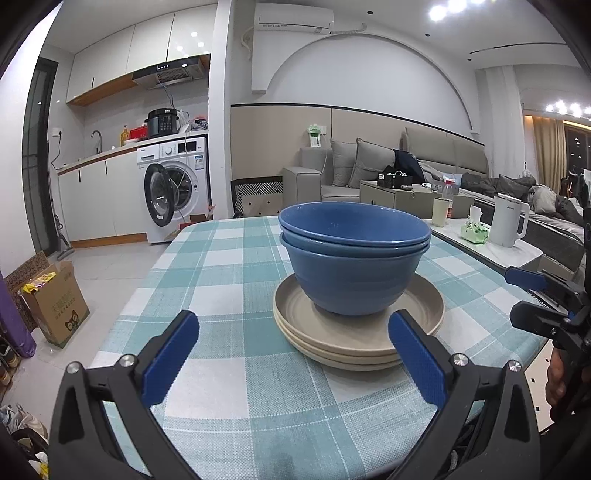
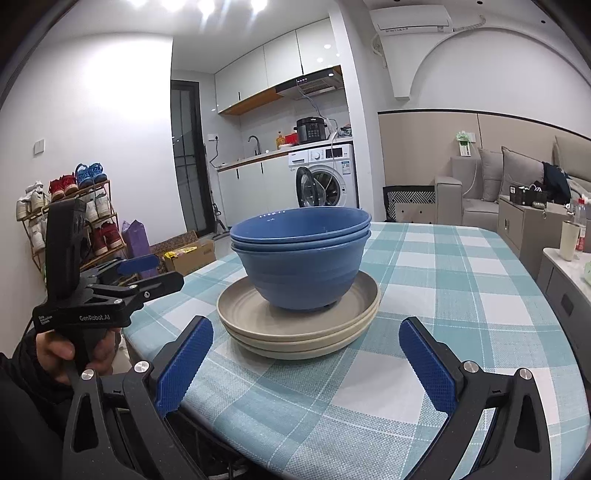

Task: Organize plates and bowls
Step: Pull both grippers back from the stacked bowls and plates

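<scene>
Checked tablecloth (image 1: 229, 258) carries blue bowls (image 1: 354, 254) nested on tan plates (image 1: 354, 332). My left claw (image 1: 291, 354) and right claw (image 2: 306, 358) gape, released. Only my right view shows the shoe rack (image 2: 70, 218); only my left, the white kettle (image 1: 509, 221).

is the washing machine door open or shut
Open. The washing machine has its round door swung out to the left of the drum opening; the right wrist view shows the same.

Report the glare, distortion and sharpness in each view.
Left wrist view: ceiling lights blow out top right; fisheye bends the walls and darkens the corners; bowls and plates are sharp. Right wrist view: lights flare top centre; small highlights sit on the bowls' rim; same curved edges; the tablecloth weave is crisp.
</scene>
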Tool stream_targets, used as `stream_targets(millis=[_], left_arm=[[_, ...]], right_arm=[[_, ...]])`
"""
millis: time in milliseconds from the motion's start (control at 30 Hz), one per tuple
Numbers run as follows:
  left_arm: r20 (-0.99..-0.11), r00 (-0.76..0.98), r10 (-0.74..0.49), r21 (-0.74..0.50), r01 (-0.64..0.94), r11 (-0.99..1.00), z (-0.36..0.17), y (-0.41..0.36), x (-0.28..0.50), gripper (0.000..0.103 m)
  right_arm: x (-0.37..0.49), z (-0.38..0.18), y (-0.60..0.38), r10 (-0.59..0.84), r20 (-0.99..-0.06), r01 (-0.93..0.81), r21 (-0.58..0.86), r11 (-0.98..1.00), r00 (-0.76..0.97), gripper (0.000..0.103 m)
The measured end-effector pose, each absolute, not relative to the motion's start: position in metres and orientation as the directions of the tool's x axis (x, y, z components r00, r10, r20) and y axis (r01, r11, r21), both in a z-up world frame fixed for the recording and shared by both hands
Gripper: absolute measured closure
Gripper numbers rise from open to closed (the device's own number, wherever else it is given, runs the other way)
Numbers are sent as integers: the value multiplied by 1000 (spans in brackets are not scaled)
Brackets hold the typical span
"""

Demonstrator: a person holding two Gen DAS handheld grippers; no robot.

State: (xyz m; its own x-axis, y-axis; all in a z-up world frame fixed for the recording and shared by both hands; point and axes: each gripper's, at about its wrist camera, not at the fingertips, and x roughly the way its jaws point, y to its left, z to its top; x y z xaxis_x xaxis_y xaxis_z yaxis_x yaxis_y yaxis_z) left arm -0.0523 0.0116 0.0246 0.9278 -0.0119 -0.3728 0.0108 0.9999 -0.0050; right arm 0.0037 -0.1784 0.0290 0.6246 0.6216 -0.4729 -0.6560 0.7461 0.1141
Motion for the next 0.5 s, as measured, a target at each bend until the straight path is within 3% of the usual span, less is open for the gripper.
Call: stream_targets(millis=[500], left_arm=[[-352,936,-25,-10,23,1000,27,13,-56,0]], right_arm=[[-5,31,-177,633,-443,-675,80,734,635,0]])
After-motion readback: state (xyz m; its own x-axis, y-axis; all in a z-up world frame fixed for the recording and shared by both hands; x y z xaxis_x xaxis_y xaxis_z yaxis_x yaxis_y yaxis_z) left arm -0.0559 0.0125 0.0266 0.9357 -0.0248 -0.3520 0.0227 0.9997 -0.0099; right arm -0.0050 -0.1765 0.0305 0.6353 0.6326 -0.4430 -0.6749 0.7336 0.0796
